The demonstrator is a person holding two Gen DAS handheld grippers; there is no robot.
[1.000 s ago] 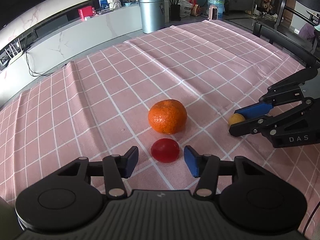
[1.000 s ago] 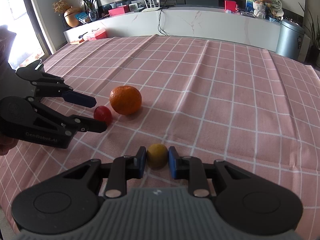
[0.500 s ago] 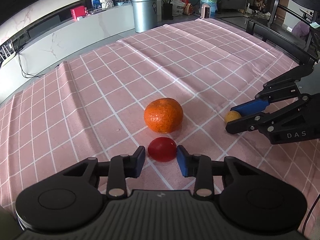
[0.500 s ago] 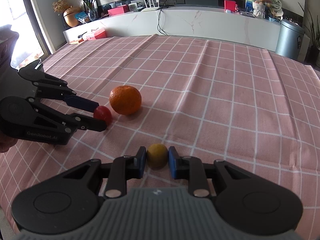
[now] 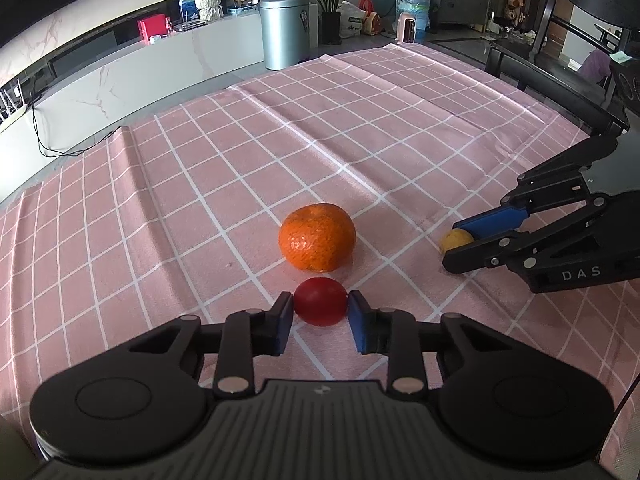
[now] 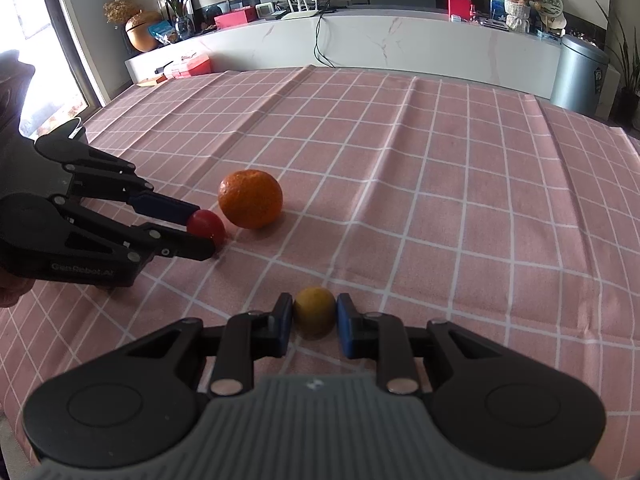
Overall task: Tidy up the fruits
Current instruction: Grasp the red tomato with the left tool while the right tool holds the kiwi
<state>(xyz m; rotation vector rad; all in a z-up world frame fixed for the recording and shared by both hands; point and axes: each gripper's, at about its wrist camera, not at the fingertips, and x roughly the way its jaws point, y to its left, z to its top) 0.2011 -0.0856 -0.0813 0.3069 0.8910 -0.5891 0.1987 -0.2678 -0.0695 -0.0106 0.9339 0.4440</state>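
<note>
With the left tongs (image 5: pixel 320 312) just closing onto the small round red fruit (image 5: pixel 320 301) and the right tongs (image 6: pixel 314 318) clamped on the small round yellow fruit (image 6: pixel 314 310), lift both straight (gently, they would roll).

bright daylight, soft shadows, fisheye-bent edges

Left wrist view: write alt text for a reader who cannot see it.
The left gripper, whose jaws have just been closing, pinches a small red fruit on a pink checked tablecloth, with a tangerine just beyond. At right, the right gripper is shut on a small yellow fruit.
</note>
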